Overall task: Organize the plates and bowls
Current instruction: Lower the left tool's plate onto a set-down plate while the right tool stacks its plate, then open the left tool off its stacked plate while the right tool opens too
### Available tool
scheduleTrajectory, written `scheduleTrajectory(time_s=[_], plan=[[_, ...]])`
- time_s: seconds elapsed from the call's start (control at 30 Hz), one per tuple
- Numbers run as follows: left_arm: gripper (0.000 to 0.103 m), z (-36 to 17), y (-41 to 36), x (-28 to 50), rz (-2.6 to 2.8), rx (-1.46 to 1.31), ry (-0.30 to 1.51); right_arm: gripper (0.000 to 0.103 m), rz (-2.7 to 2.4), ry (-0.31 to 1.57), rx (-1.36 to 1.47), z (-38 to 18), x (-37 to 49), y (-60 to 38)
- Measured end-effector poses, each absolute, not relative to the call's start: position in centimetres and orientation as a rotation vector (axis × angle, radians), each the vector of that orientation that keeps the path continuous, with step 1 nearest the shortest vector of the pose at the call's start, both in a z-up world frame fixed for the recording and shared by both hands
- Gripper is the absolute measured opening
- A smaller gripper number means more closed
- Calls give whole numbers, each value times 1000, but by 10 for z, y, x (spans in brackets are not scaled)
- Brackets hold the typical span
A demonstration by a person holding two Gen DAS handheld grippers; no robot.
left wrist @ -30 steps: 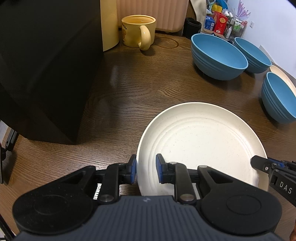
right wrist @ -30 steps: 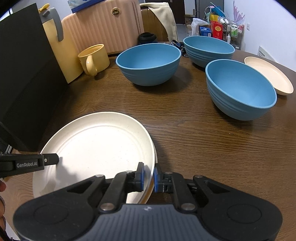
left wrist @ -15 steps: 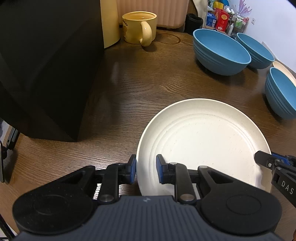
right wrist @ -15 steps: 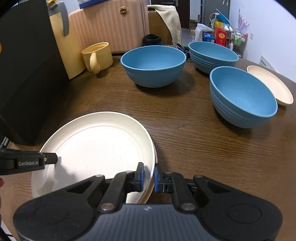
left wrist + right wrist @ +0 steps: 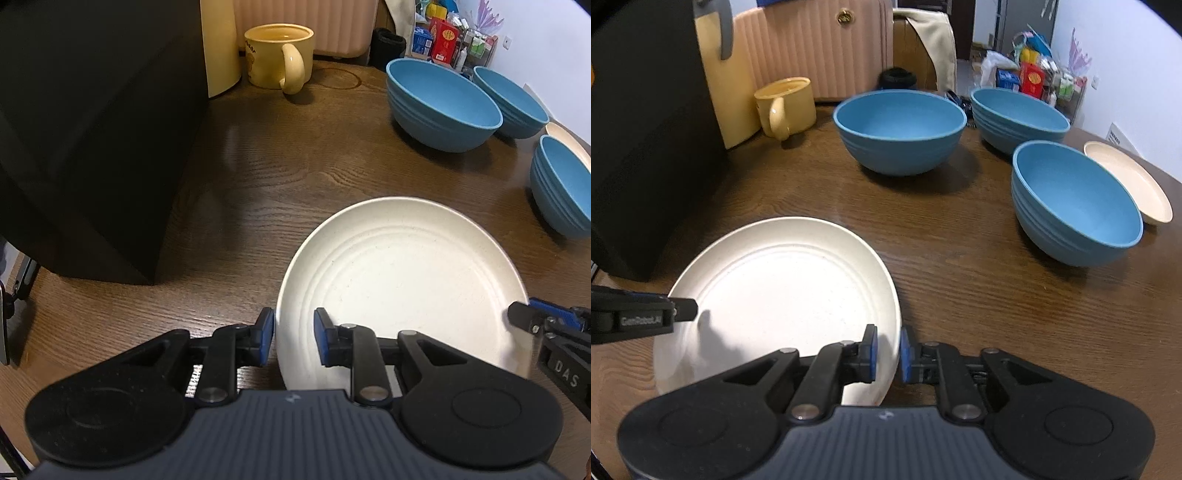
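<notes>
The white plate (image 5: 402,280) lies flat on the wooden counter (image 5: 295,173). The left gripper (image 5: 294,341) and right gripper (image 5: 887,353) straddle opposite rims, their jaws just loosened, pads off the plate. Three blue bowls (image 5: 899,131) stand beyond.

Cream plate (image 5: 402,273), 3 blue bowls (image 5: 899,131), yellow mug (image 5: 275,55), brown woodgrain table (image 5: 979,295).

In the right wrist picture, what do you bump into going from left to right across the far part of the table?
Pale yellow ceramic mug → first blue bowl → second blue bowl → cream shallow plate.
</notes>
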State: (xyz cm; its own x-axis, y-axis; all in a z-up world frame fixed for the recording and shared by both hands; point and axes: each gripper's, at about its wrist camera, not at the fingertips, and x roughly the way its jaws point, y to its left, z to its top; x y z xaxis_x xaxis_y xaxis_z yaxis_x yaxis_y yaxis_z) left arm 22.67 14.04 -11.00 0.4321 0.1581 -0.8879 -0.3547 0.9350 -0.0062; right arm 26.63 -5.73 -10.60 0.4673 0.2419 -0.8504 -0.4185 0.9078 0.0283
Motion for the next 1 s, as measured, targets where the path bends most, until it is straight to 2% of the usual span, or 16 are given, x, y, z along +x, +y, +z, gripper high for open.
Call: scheduleTrajectory(time_s=[0.13,0.17,0.23,0.3,0.33,0.4,0.47,0.57,1.0], plan=[[39,-106,145,223,338,-212,1071,18,407,1014,-181,-106,269,-59],[42,-105,146,222,341,-215,1070,22,407,1016,-177,-105,269,-60],[51,-103,148,221,348,-219,1066,35,403,1022,-164,-105,270,-61],[70,-99,150,218,350,-222,1057,57,398,1026,-153,-104,272,-62],[76,-96,150,216,353,-224,1053,61,396,1025,-147,-103,273,-64],[92,-92,150,214,354,-226,1040,80,392,1027,-136,-101,273,-67],[103,-88,151,212,353,-236,1038,93,386,1029,-118,-99,274,-70],[103,-84,152,210,353,-253,1038,103,391,1044,-87,-96,273,-75],[103,-68,146,186,315,-298,1010,103,341,1023,-26,-75,248,-101]])
